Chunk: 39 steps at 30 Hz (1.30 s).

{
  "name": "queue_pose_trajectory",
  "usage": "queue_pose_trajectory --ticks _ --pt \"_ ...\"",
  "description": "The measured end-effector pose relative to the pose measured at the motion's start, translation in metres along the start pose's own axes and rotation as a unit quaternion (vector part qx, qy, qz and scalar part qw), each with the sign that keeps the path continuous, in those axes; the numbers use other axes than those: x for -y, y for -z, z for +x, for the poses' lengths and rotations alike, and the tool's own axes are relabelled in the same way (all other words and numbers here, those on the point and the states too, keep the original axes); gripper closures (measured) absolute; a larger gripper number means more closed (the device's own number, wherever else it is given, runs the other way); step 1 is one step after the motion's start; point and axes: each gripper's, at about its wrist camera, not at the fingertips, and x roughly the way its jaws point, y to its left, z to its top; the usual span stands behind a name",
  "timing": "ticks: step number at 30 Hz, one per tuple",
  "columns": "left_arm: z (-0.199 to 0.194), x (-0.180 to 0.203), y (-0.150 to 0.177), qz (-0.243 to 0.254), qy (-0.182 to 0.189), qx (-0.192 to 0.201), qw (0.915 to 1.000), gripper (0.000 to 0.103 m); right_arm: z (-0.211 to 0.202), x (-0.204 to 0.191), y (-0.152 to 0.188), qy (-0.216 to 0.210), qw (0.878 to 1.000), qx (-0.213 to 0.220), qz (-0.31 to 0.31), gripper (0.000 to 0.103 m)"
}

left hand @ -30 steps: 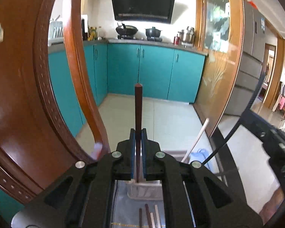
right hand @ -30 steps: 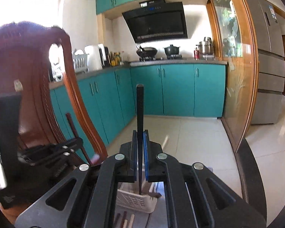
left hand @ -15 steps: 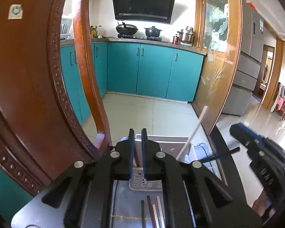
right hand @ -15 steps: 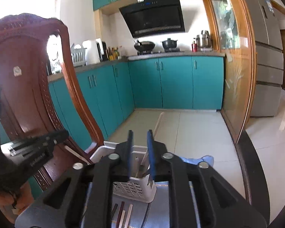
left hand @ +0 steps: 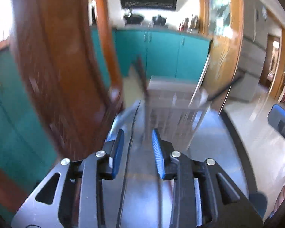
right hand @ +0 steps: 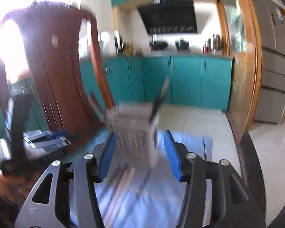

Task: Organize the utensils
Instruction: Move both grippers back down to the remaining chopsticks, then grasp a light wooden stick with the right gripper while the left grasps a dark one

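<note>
Nearest you, your left gripper point(left hand: 136, 148) and right gripper point(right hand: 140, 153) are both opening, nothing between the pads. Beyond them, blurred, the white utensil basket point(right hand: 134, 131) stands on the table point(right hand: 180, 199), chopsticks point(right hand: 158, 98) leaning inside.

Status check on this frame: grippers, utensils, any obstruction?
Left gripper and right gripper opening, nothing between pads. Chopsticks standing in white basket; more on table. Wooden chair close left.
</note>
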Motion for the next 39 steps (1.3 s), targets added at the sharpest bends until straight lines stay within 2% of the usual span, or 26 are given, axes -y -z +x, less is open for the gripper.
queue_pose_trajectory --ticks 4,6,9,13,18,23,24,25,27,28,30,39 --pt "0.015 -0.009 0.038 -0.007 -0.003 -0.058 0.9983 0.067 0.041 0.003 0.033 0.007 0.994 -0.106 0.030 0.051" --pt "0.018 -0.010 0.053 -0.001 -0.010 -0.076 0.9971 0.064 0.066 0.002 0.048 0.014 0.986 -0.163 0.042 0.051" --pt "0.019 -0.006 0.075 0.014 -0.005 -0.102 0.9947 0.057 0.099 -0.001 0.064 0.020 0.973 -0.223 0.056 0.051" --pt "0.017 0.003 0.098 0.046 -0.003 -0.119 0.9919 0.048 0.129 -0.013 0.082 0.021 0.960 -0.274 0.056 0.051" --pt "0.013 0.005 0.109 0.055 0.007 -0.131 0.9898 0.039 0.148 -0.037 0.087 0.029 0.958 -0.286 0.018 0.046" --pt "0.015 -0.001 0.113 0.042 0.013 -0.136 0.9897 0.034 0.156 -0.049 0.088 0.051 0.956 -0.289 -0.018 0.046" --pt "0.016 -0.002 0.112 0.038 0.013 -0.136 0.9899 0.034 0.157 -0.047 0.087 0.050 0.956 -0.289 -0.015 0.051" --pt "0.014 -0.003 0.111 0.035 0.013 -0.135 0.9902 0.034 0.157 -0.047 0.087 0.051 0.956 -0.287 -0.016 0.065" --pt "0.014 -0.004 0.110 0.032 0.012 -0.135 0.9902 0.033 0.155 -0.046 0.087 0.048 0.957 -0.285 -0.013 0.083" --pt "0.013 -0.003 0.110 0.032 0.011 -0.136 0.9902 0.032 0.155 -0.045 0.087 0.049 0.957 -0.286 -0.011 0.089" --pt "0.015 -0.003 0.111 0.033 0.011 -0.137 0.9899 0.032 0.151 -0.040 0.088 0.049 0.957 -0.286 0.001 0.096" --pt "0.019 -0.001 0.110 0.030 0.012 -0.142 0.9894 0.029 0.127 0.009 0.094 0.053 0.949 -0.289 0.111 0.097"
